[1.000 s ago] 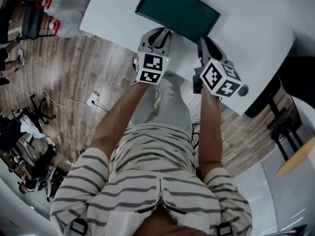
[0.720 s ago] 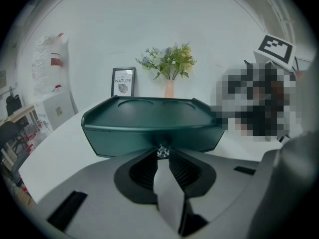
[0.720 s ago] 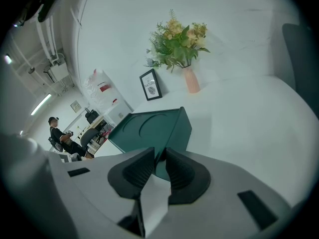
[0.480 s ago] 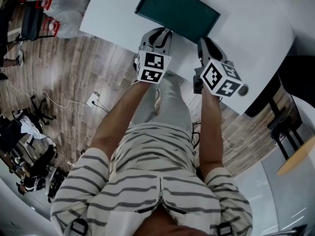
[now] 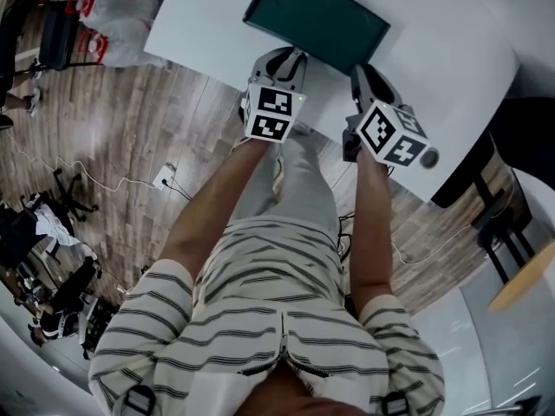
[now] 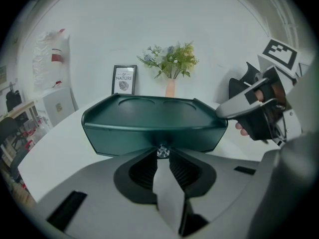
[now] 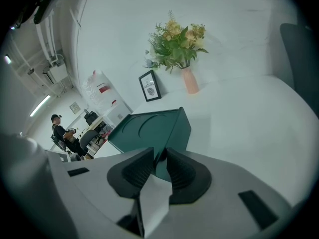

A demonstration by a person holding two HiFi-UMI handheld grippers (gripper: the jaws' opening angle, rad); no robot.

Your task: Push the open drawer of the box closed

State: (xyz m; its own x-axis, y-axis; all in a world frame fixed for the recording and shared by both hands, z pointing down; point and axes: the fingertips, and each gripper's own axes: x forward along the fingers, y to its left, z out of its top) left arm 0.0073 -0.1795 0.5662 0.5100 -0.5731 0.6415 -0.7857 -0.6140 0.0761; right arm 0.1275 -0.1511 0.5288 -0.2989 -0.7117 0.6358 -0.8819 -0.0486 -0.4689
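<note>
A dark green box [image 5: 316, 20] stands on the white table [image 5: 208, 16], its drawer front looking flush with the body. My left gripper [image 5: 290, 57] meets that front at the middle. In the left gripper view its tips [image 6: 162, 152] close snugly on the small crystal drawer knob [image 6: 162, 148] under the box's lid [image 6: 154, 121]. My right gripper [image 5: 358, 72] sits at the box's right front corner. Its jaws [image 7: 159, 155] have just been opening, a narrow gap between the pads, and the box's corner [image 7: 172, 128] lies just beyond them, not pressed.
A vase of flowers [image 6: 170, 66] and a framed picture [image 6: 124, 79] stand at the back of the table, behind the box. The table's near edge runs right under both grippers. A dark chair [image 5: 486, 206] stands at the right. Wooden floor lies to the left.
</note>
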